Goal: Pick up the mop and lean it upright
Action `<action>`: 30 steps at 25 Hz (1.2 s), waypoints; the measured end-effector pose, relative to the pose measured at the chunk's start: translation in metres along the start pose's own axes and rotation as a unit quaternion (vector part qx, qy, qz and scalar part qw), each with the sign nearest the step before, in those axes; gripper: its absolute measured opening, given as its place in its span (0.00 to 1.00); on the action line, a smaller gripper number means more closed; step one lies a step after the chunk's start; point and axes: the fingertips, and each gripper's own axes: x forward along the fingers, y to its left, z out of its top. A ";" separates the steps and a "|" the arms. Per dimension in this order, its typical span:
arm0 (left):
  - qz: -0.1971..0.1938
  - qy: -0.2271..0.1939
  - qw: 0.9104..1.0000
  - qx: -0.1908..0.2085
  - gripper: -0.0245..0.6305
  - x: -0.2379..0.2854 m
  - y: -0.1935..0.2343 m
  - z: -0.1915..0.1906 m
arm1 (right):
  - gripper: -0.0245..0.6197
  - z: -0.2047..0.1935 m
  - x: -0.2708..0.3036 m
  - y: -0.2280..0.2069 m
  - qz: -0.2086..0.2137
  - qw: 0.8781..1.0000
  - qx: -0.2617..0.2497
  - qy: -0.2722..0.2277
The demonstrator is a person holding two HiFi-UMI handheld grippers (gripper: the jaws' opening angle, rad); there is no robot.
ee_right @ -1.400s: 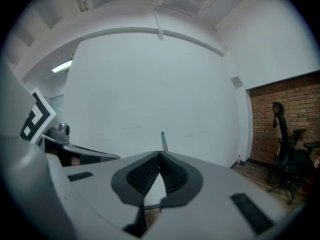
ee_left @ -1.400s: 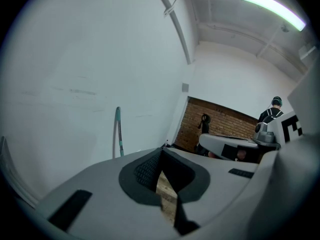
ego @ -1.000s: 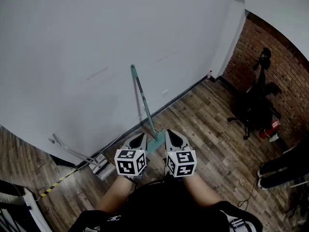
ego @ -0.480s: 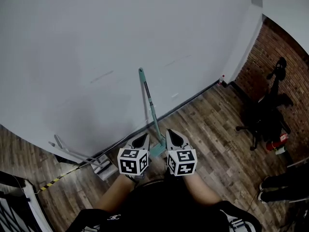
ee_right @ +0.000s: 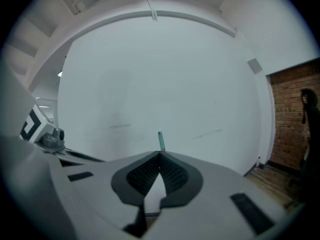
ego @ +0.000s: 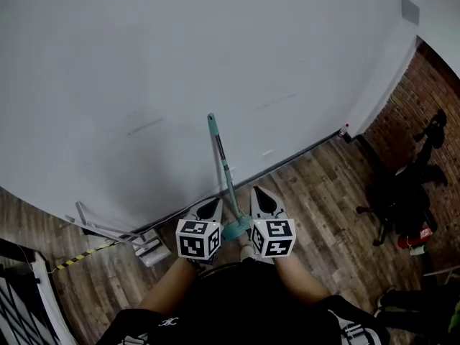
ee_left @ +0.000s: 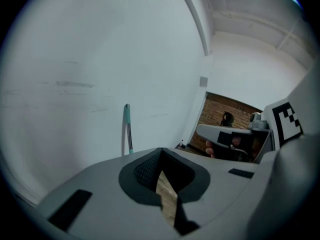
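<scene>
The long-handled mop with a teal grip and grey shaft (ego: 225, 169) leans upright against the plain white wall (ego: 180, 63), its teal head on the brown wooden plank floor (ego: 323, 192). We hold our left gripper (ego: 213, 203) and right gripper (ego: 257, 191) on either side of its base, both with jaws pressed together and empty.

Left arm (ego: 172, 290) and right arm (ego: 299, 287) extended forward, parallel. Left gripper (ego: 210, 206) and right gripper (ego: 258, 194) side by side, pointing slightly down. Both jaws together, empty.
</scene>
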 end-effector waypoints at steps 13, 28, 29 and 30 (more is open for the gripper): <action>0.055 -0.006 0.998 -0.021 0.03 0.081 -0.001 0.041 | 0.06 0.015 0.048 -0.066 0.044 0.999 -0.010 0.001; 0.143 -0.004 0.989 -0.048 0.03 0.119 0.041 0.059 | 0.06 0.006 0.082 -0.098 0.085 0.996 0.003 0.032; 0.145 -0.005 0.988 -0.047 0.03 0.120 0.046 0.062 | 0.06 0.006 0.085 -0.098 0.083 0.996 0.004 0.032; 0.147 -0.007 0.988 -0.044 0.03 0.122 0.051 0.066 | 0.06 0.007 0.087 -0.099 0.082 0.996 0.005 0.032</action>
